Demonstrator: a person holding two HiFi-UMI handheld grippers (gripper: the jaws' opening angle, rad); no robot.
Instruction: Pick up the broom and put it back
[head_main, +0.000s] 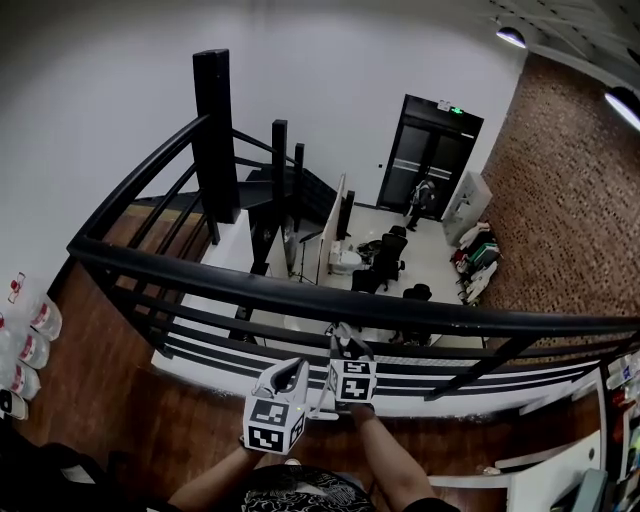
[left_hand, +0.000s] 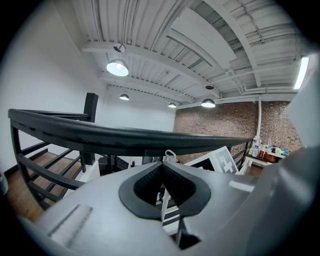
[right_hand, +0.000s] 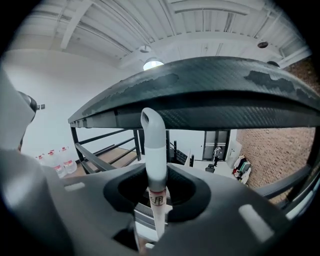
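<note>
The right gripper (right_hand: 156, 175) clamps the broom handle (right_hand: 154, 142) upright, just before the railing (right_hand: 215, 97). The left gripper (left_hand: 161, 165) beside it is closed and empty. The broom seems mid-carry, and it likely needs setting down next.

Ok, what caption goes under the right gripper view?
Right gripper clamped on the broom handle, close by the black railing.

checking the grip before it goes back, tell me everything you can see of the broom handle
The broom handle is a pale, smooth pole, plastic by its look, ending in a hanging loop at the top. A thin reddish band and a small printed label sit lower down. It stands nearly upright, clamped between the right tongs, in front of the dark railing. Its brush end is out of view.
</note>
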